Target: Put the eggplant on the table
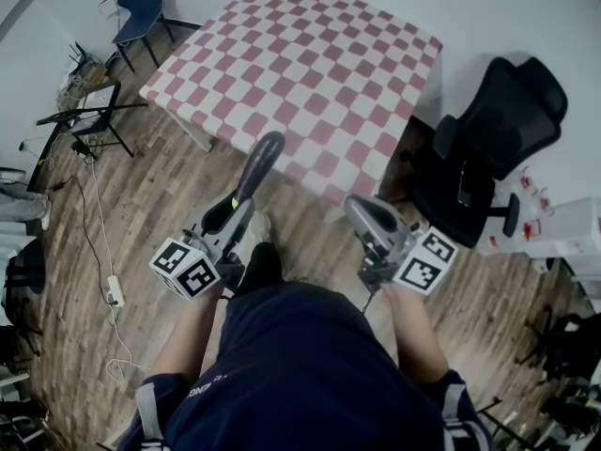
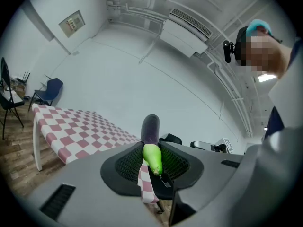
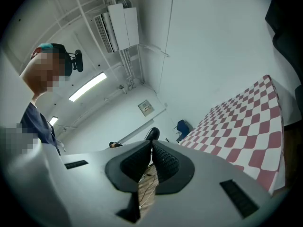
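My left gripper [image 1: 238, 207] is shut on the eggplant [image 1: 259, 165], a long dark purple fruit with a green stem end. In the left gripper view the pads clamp the green stem [image 2: 153, 158] and the purple body [image 2: 150, 128] sticks out ahead, roughly level. The table [image 1: 310, 73] has a red and white checked cloth and lies just ahead; in the head view the eggplant's tip reaches its near edge. The cloth [image 2: 75, 126] also shows at the left in the left gripper view. My right gripper [image 1: 356, 207] is shut with nothing between its pads [image 3: 163, 161], beside the table [image 3: 241, 126].
A black office chair [image 1: 488, 144] stands right of the table, close to my right gripper. A blue chair [image 1: 141, 6] and a dark stand [image 1: 84, 120] are at the far left. Cables and a power strip [image 1: 115, 291] lie on the wooden floor [image 1: 160, 205].
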`<control>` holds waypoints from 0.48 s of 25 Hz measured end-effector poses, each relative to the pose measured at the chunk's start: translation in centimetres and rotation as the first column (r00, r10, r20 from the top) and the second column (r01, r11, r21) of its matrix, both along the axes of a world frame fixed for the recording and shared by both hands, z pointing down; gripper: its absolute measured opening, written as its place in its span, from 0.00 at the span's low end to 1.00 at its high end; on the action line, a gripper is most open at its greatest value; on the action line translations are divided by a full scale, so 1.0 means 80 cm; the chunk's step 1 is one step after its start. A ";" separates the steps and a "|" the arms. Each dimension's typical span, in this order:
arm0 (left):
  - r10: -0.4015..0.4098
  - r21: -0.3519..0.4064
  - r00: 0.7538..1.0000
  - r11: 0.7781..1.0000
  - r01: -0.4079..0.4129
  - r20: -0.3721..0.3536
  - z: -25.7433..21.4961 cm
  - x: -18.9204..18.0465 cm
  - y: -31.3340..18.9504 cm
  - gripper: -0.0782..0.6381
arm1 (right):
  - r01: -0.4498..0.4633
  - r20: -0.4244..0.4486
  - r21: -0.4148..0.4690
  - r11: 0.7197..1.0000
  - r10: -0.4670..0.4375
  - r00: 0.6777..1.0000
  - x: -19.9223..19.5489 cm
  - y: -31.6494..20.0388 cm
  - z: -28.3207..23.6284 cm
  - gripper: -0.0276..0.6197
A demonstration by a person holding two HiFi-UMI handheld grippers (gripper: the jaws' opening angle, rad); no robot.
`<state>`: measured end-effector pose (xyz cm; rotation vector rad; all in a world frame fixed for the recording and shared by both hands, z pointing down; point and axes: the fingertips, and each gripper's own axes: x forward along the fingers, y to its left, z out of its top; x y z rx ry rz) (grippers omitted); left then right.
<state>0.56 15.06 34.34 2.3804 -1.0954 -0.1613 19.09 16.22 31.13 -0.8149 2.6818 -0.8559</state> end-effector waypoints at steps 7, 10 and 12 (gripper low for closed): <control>0.045 -0.001 0.999 0.999 -0.045 -0.003 0.050 -0.047 -0.059 0.30 | -0.037 -0.049 -0.023 0.999 0.035 0.998 -0.058 -0.050 0.049 0.07; 0.057 -0.017 0.998 0.998 -0.057 0.011 0.056 -0.078 -0.114 0.30 | -0.049 -0.070 -0.050 0.998 0.045 0.997 -0.087 -0.105 0.056 0.07; 0.063 -0.032 0.997 0.998 -0.062 0.039 0.067 -0.105 -0.152 0.30 | -0.061 -0.081 -0.064 0.996 0.056 0.995 -0.110 -0.143 0.058 0.07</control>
